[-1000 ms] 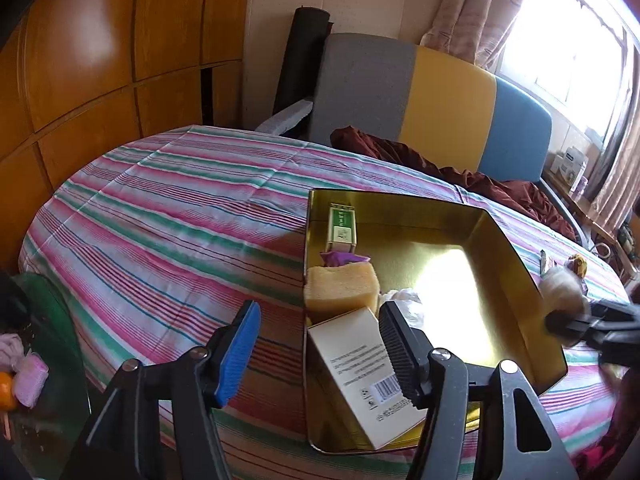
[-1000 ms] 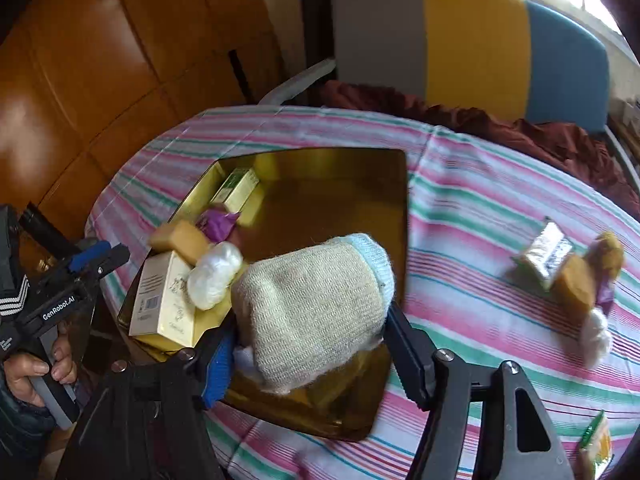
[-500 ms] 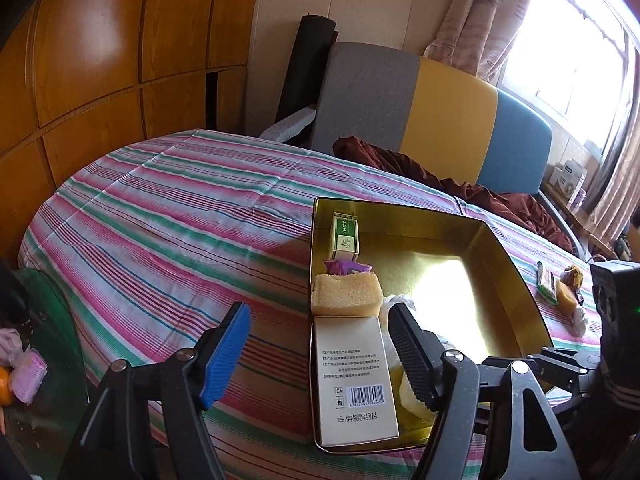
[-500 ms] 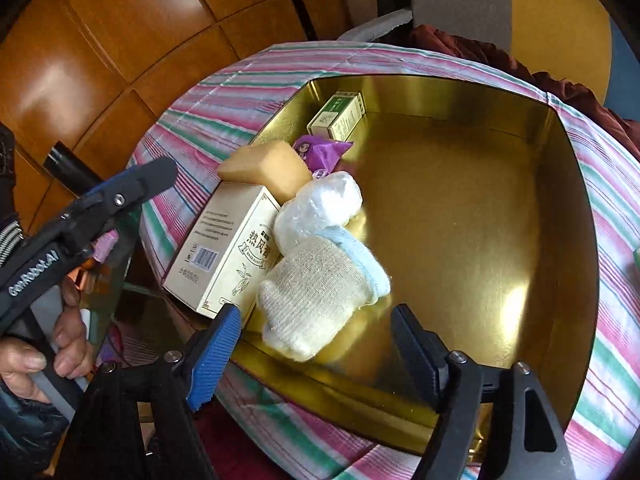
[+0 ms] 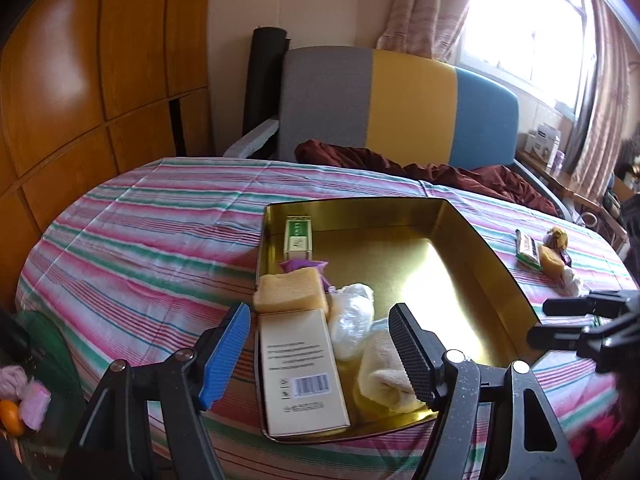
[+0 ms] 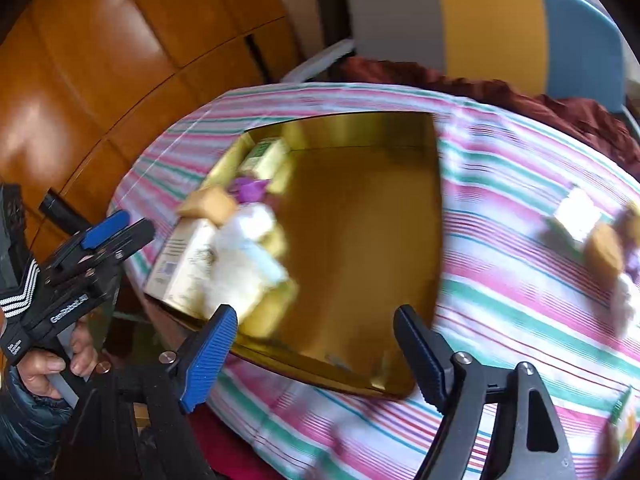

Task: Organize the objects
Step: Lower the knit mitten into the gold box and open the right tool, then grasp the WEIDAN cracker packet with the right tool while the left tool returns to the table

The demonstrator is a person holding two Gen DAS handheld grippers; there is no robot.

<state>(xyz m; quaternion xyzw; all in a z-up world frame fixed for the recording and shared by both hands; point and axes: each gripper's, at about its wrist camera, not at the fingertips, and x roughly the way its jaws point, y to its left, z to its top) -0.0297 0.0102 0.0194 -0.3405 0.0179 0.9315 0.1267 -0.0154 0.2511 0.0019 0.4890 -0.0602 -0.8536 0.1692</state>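
six items lie in one gold tray point(image 5: 480, 248).

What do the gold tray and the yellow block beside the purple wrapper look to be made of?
Gold tray: looks like thin polished metal; its walls mirror the contents and throw window glare. Yellow block: probably foam sponge; matte, porous-looking face with soft rounded edges. Neither is certain from looks alone.
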